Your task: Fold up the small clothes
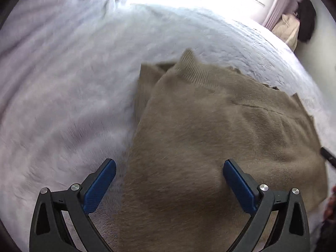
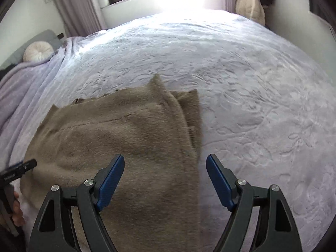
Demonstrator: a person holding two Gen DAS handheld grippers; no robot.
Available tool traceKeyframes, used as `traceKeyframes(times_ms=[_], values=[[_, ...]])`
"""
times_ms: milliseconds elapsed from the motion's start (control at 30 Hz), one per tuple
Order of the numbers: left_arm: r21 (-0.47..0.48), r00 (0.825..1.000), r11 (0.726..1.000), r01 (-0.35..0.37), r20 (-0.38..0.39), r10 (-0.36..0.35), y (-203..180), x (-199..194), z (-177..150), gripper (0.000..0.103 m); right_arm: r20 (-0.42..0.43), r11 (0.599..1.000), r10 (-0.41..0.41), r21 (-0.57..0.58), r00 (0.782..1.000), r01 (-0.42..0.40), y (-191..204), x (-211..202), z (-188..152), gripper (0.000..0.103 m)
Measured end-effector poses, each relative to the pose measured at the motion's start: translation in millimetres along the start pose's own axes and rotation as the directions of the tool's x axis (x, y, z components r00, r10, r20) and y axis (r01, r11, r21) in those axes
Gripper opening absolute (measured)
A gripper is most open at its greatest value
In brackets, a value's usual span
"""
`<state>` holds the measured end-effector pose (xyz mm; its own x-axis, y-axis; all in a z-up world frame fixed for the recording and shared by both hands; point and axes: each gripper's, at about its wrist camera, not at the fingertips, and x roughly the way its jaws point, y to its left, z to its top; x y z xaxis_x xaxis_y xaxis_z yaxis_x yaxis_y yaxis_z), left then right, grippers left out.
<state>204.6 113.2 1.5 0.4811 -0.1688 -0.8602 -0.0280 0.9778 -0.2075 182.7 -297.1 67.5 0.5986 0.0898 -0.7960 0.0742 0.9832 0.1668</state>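
Two grippers, left gripper [image 1: 169, 172] and right gripper [image 2: 165, 168], jaws wide apart, holding nothing, above a folded brown sweater [image 1: 210, 130] on a bed [image 2: 241, 67].

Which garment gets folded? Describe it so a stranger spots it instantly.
Start from the wide bed under its pale lilac cover. The brown sweater lies flat on its near side. It is the only brown, fuzzy thing there, with a ribbed cuff.

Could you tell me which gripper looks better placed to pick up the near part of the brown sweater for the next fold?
Probably the left gripper: its open jaws straddle the brown sweater, while the right gripper hangs over its edge.
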Motion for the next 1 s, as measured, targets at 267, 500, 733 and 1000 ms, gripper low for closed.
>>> traceKeyframes(times_ms=[267,500,733,1000], values=[[-0.015,0.981,0.983,0.184,-0.059,-0.184,17,26,-1,0.103,-0.106,0.98,0.192,0.073,0.976,-0.185,-25,34,-9,0.089],[0.108,0.988,0.982,0.156,-0.013,-0.156,-10,26,3,0.058,-0.109,0.934,0.357,0.071,0.928,-0.351,-23,44,-11,0.035],[0.185,0.997,0.981,0.063,0.024,-0.068,-37,-2,3,0.022,-0.076,0.929,0.368,0.074,0.927,-0.363,-20,22,-8,0.021],[0.2,0.996,0.978,0.06,-0.074,-0.046,-44,-35,11,0.022,-0.172,0.96,0.279,0.075,0.945,-0.269,-7,-15,2,0.021]])
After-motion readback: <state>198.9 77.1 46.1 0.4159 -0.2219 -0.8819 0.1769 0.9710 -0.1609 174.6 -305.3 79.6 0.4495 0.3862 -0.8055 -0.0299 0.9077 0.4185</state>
